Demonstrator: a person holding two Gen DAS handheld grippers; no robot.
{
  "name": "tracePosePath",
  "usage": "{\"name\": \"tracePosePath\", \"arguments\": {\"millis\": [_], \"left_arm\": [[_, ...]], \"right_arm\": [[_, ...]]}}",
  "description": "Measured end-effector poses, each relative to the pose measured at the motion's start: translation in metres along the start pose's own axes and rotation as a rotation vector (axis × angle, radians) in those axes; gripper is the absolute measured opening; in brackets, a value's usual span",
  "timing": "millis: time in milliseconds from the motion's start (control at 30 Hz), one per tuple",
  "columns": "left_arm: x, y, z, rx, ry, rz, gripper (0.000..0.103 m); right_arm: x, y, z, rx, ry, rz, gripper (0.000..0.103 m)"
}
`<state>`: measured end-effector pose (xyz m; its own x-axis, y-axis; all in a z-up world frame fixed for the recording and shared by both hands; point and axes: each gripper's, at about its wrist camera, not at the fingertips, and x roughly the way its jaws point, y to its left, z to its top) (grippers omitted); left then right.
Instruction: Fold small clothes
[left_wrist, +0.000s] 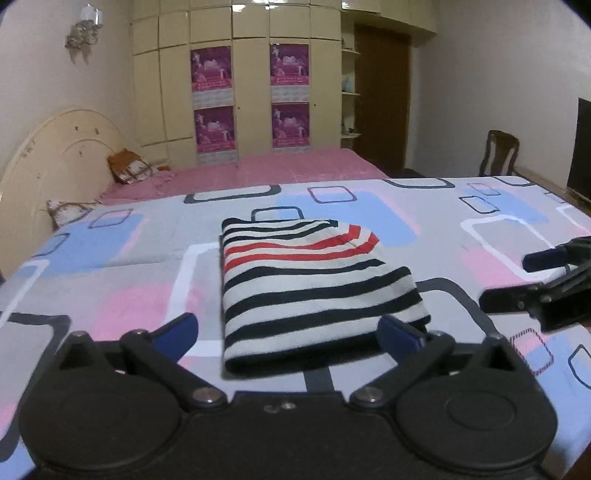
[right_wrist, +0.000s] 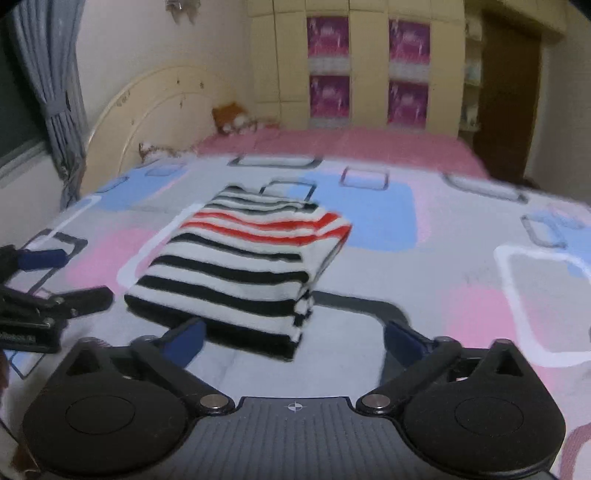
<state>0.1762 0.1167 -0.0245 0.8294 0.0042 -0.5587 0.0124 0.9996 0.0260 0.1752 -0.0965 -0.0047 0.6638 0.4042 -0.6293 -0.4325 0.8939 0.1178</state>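
Observation:
A small striped garment (left_wrist: 314, 288), white with black and red stripes, lies folded into a compact rectangle on the patterned bedsheet (left_wrist: 110, 258). It also shows in the right wrist view (right_wrist: 243, 262). My left gripper (left_wrist: 291, 330) is open and empty, just short of the garment's near edge. My right gripper (right_wrist: 295, 338) is open and empty, near the garment's near right corner. The right gripper shows at the right edge of the left wrist view (left_wrist: 543, 280). The left gripper shows at the left edge of the right wrist view (right_wrist: 40, 288).
A pink bedcover (left_wrist: 266, 168) lies beyond the patterned sheet, with pillows (left_wrist: 129, 166) by the cream headboard (left_wrist: 48, 155). A wardrobe with posters (left_wrist: 251, 99) stands behind. A wooden chair (left_wrist: 498, 153) is at the right. A curtain (right_wrist: 55, 92) hangs at the left.

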Motion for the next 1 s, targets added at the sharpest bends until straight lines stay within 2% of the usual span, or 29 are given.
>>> {"name": "tracePosePath", "arguments": {"millis": [100,333,567,1000], "left_arm": [[-0.017,-0.007,-0.001,-0.021,0.014,0.005,0.103],[-0.066,-0.025,-0.005,-0.056,-0.012,0.012,0.103],[-0.111,-0.041,-0.011,-0.07,-0.045,0.037,0.103],[-0.161,-0.055,-0.025,-0.101,-0.098,0.052,0.103]], "right_arm": [[-0.016,-0.001,-0.01,0.022,0.016,-0.009,0.103],[-0.074,0.01,-0.021,0.049,-0.044,-0.038,0.103],[-0.121,0.022,-0.034,0.063,-0.088,-0.033,0.103],[-0.188,0.022,-0.063,0.112,-0.131,-0.058,0.103]]}}
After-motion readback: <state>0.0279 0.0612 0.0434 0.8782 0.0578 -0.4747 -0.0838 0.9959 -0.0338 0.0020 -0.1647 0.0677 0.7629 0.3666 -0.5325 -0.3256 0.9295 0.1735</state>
